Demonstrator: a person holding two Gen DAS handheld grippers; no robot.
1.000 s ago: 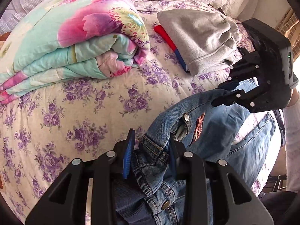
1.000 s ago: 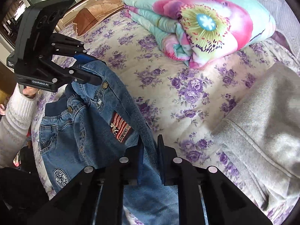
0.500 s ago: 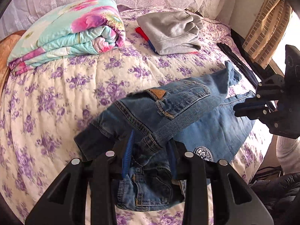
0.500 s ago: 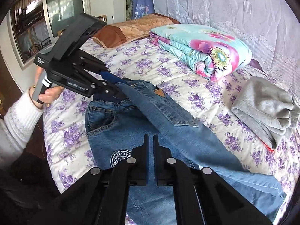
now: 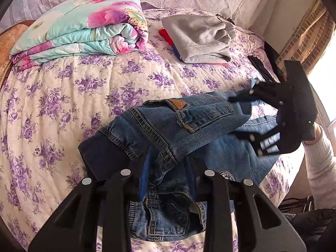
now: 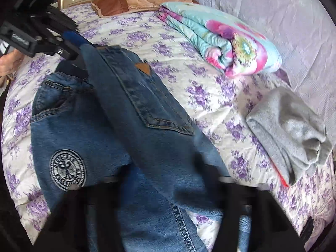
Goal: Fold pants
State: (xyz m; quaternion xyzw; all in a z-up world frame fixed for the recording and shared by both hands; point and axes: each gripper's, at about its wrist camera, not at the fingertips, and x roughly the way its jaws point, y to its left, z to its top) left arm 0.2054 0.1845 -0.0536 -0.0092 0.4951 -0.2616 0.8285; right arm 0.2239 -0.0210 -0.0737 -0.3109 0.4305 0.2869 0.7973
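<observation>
Blue denim jeans (image 5: pixel 178 124) lie on the bed's near side, one half turned over the other, back pocket and brown patch up. My left gripper (image 5: pixel 168 172) is shut on the waistband. It also shows in the right wrist view (image 6: pixel 71 42) at the jeans' top. My right gripper (image 5: pixel 237 103) is seen in the left wrist view with its jaws spread apart over the jeans' leg. In the right wrist view the jeans (image 6: pixel 151 126) fill the foreground, round emblem at the left; the fingers are blurred and wide apart under the denim.
A folded floral quilt (image 5: pixel 84 27) lies at the bed's far left. Folded grey sweatpants (image 5: pixel 201 37) on red and blue clothes sit far right. A brown pillow (image 6: pixel 130 2) lies at the headboard. The purple-flowered bedspread (image 5: pixel 63 105) covers the bed.
The right gripper has opened and let go of the jeans' leg. The jeans' upper half has settled lower onto the bed. The left gripper still holds the waistband.
</observation>
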